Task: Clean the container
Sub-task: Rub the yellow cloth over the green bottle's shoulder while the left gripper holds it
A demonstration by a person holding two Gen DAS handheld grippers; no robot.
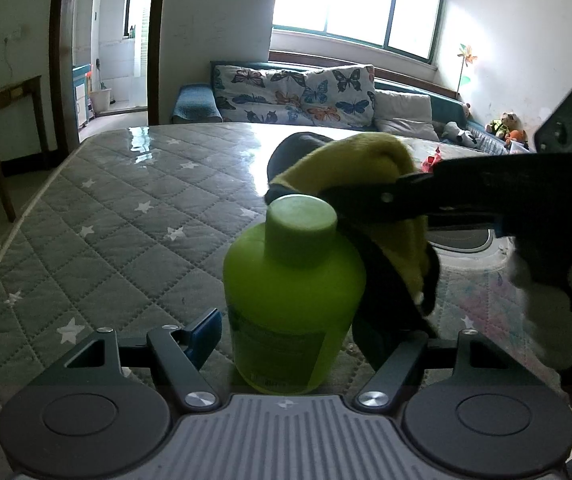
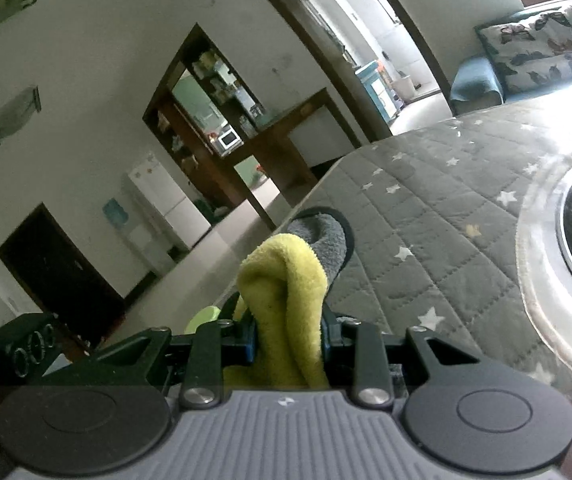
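Observation:
A lime-green bottle (image 1: 289,300) with a matching cap stands upright on the quilted star-patterned table (image 1: 126,220). My left gripper (image 1: 289,332) is shut on its lower body; the blue left pad (image 1: 204,334) touches its side, and the right pad is hidden. My right gripper (image 1: 317,196) reaches in from the right, shut on a yellow-green and grey cloth (image 1: 369,160) that presses against the bottle's cap and shoulder. In the right wrist view the cloth (image 2: 286,300) bulges out of the shut right gripper (image 2: 287,340), and a sliver of the bottle (image 2: 206,316) shows beside it.
A round dish with a clear rim (image 2: 545,264) lies on the table to the right. A gloved hand (image 1: 545,300) holds the right gripper. A sofa with butterfly cushions (image 1: 293,92) stands beyond the table, and a wooden side table (image 1: 2,100) at the left.

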